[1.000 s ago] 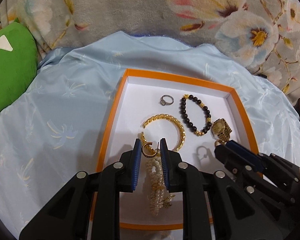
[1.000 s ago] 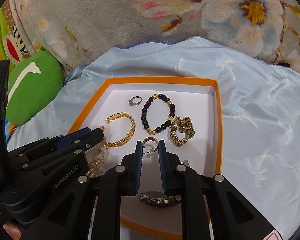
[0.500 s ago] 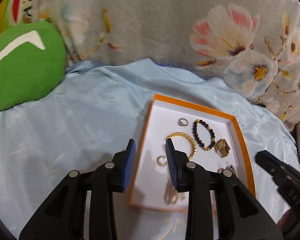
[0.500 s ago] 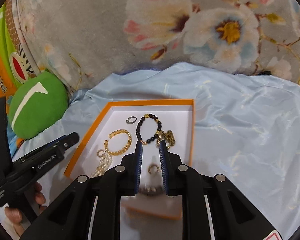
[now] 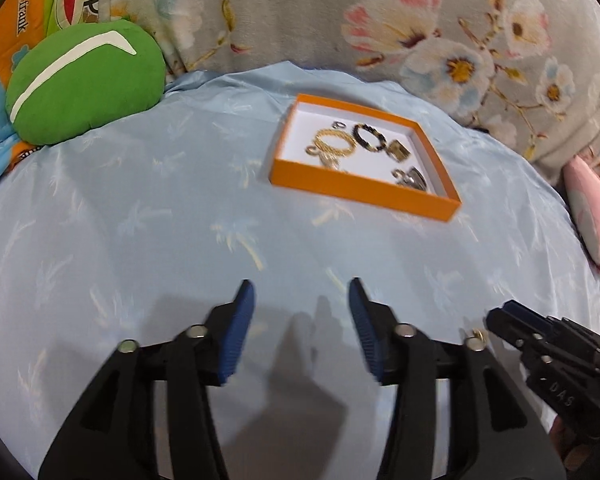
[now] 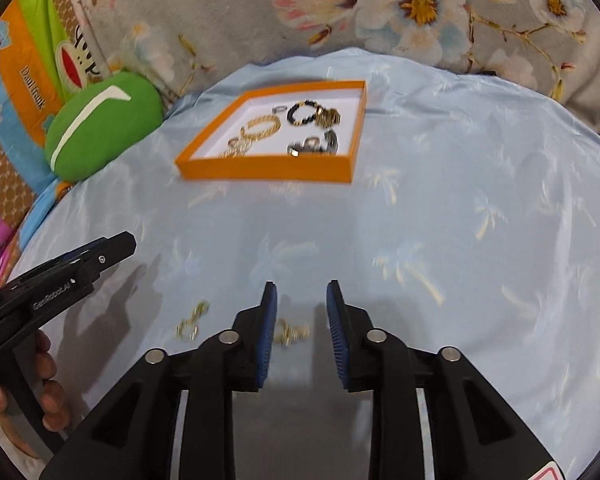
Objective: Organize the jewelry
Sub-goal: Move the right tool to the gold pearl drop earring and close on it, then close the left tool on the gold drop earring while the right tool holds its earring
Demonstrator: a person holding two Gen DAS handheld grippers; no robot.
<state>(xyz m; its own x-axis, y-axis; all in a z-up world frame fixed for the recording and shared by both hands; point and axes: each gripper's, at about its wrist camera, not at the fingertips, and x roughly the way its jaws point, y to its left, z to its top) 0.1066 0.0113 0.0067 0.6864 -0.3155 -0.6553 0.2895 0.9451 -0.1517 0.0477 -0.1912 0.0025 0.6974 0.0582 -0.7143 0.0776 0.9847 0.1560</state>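
Both grippers wide open, nothing held, well short of orange tray (image 6: 268, 170).

Left gripper (image 5: 302, 334) & right gripper (image 6: 300, 334) hover over blue cloth (image 6: 440, 220). Tray holds gold bangle (image 5: 334, 144), black bead bracelet (image 5: 370, 138), ring (image 5: 339, 124), gold watch (image 5: 399, 151), more. Two small gold earrings on cloth on near side of tray: one (image 6: 286, 332) just between right fingers, other (image 6: 190, 320) beside it, toward left gripper. Risk: tiny hoops, slick soft cloth – could pinch fabric too or flick piece away; blurry view, aim uncertain.
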